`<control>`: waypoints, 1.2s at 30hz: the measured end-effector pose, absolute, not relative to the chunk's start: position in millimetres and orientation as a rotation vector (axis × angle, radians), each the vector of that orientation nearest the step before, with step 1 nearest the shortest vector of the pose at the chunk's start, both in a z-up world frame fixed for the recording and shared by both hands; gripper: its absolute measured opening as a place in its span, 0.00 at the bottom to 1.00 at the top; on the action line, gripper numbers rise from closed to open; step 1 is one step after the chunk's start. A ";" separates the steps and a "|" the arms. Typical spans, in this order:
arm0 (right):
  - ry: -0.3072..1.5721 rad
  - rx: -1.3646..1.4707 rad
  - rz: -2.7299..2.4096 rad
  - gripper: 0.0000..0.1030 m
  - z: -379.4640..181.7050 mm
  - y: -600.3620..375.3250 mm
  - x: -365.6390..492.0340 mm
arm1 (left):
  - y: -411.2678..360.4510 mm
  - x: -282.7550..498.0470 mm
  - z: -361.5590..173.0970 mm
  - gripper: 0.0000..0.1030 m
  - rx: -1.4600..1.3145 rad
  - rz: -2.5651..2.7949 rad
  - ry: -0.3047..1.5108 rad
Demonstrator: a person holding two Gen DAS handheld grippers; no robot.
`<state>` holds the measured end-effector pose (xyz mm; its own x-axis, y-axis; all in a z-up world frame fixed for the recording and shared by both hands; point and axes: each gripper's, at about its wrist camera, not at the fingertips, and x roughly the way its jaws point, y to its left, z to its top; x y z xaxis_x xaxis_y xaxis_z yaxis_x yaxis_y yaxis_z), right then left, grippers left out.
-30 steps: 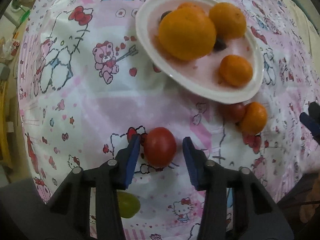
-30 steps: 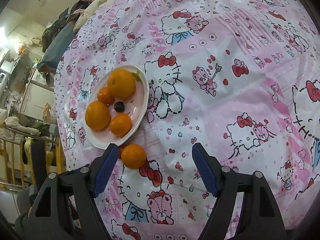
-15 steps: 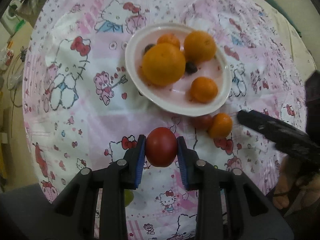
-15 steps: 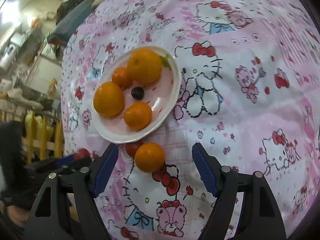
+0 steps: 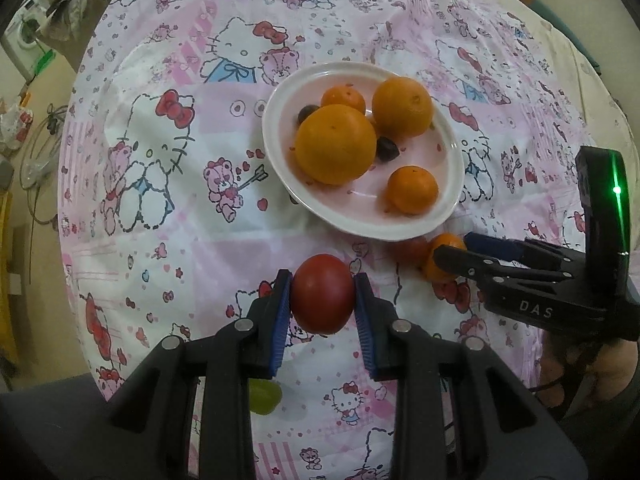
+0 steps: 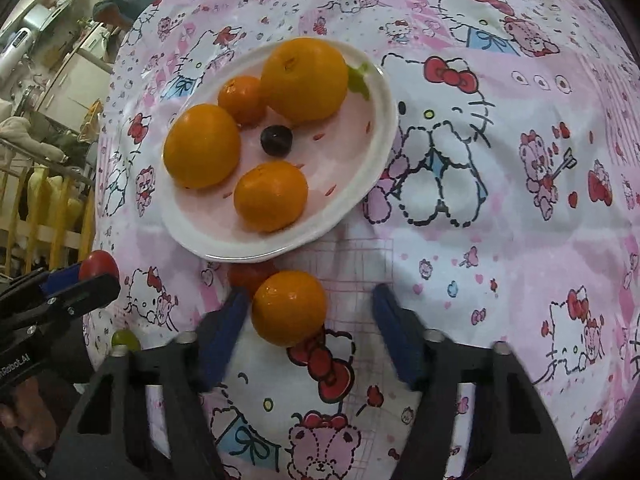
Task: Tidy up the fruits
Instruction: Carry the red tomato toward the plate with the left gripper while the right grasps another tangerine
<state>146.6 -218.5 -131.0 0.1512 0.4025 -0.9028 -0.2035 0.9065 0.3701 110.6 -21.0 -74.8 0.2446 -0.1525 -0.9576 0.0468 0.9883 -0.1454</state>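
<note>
Left gripper [image 5: 322, 295] clamped on red tomato [image 5: 322, 294], held just short of plate [image 5: 362, 229] near rim. Right gripper [image 6: 310, 320] spread wide around loose orange [image 6: 289, 307] on tablecloth [image 6: 500, 220], beside small tomato [image 6: 250, 274] touching plate edge. Green grape [image 5: 263, 397] lying at cloth's near edge.

Oranges [image 5: 335, 144] on plate [image 5: 280, 160] — mandarin [image 6: 289, 307] beside it.
</note>
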 end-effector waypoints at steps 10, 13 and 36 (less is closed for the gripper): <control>1.332 0.171 0.493 0.36 -121.5 -214.3 133.4 | -14.6 112.3 -80.2 0.25 -0.095 -0.102 1.319; 1.321 0.225 0.492 0.36 -118.3 -223.8 129.8 | -13.9 112.7 -80.9 0.26 -0.094 -0.097 1.317; 0.974 0.502 0.429 0.36 -33.9 -304.5 131.5 | 5.4 131.6 -37.3 0.25 -0.126 -0.065 1.146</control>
<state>131.5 -304.5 -33.9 0.4959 0.5543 -0.6684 -0.1189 0.8058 0.5801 131.6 5.4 -37.3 0.4117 -0.1159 -0.9039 -0.0132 0.9910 -0.1331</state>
